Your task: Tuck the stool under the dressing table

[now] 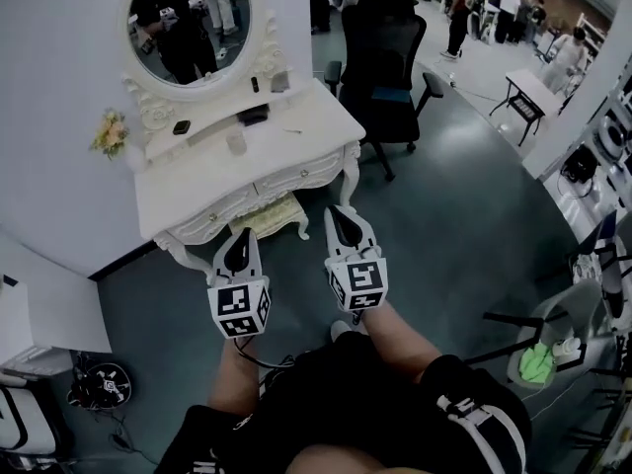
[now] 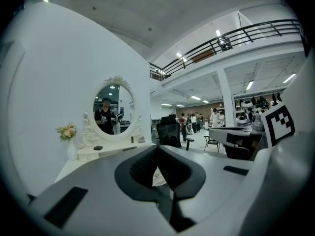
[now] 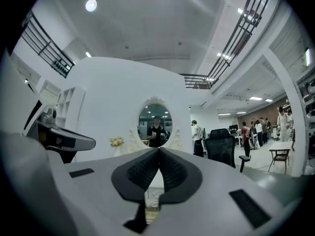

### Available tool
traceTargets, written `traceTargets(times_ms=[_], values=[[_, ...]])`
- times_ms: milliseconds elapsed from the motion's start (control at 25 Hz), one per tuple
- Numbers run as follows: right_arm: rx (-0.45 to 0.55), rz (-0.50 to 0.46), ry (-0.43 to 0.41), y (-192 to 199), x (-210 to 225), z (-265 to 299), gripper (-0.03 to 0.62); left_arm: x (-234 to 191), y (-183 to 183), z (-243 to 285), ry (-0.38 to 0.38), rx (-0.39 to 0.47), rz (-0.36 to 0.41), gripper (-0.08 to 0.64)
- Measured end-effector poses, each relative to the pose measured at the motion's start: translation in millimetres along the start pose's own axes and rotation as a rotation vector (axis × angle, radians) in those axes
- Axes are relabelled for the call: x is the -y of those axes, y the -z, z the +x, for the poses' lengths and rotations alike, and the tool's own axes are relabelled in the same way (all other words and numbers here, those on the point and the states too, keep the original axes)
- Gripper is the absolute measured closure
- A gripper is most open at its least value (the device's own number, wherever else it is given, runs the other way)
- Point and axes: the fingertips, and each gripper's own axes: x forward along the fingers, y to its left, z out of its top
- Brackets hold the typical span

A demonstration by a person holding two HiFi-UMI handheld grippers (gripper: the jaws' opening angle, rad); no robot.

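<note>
Facing: you stand before the white table (image 1: 247,171), which lies at 11 o'clock from your grippers, with its round mirror (image 1: 190,18) at the back.
Chair (image 1: 385,57): black, at 1 o'clock, just beside the table's right end.
Stool (image 1: 269,213): under the table between its front legs, at 12 o'clock, with only the cushion's front edge showing.
Left gripper (image 1: 240,235): your jaws are pressed together and empty.
Right gripper (image 1: 343,215): jaws also together and empty, at 3 o'clock of the left.
Flowers (image 1: 111,131): at the table's 9 o'clock end.

Stool (image 1: 271,216) tucked under dressing table (image 1: 197,181), left claw (image 1: 242,232), right claw (image 1: 342,210) both closed
</note>
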Motion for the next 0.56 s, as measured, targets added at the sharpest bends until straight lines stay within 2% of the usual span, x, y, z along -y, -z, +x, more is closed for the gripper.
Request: traceTargets(times_ms=[200, 560], values=[[0.015, -0.006, 0.018, -9, 12, -19, 0.578, 16, -8, -3, 0.019, 0.006, 0.015, 0.541], [0.021, -0.006, 0.015, -15, 10, -36, 0.578, 20, -3, -19, 0.002, -0.006, 0.021, 0.541]])
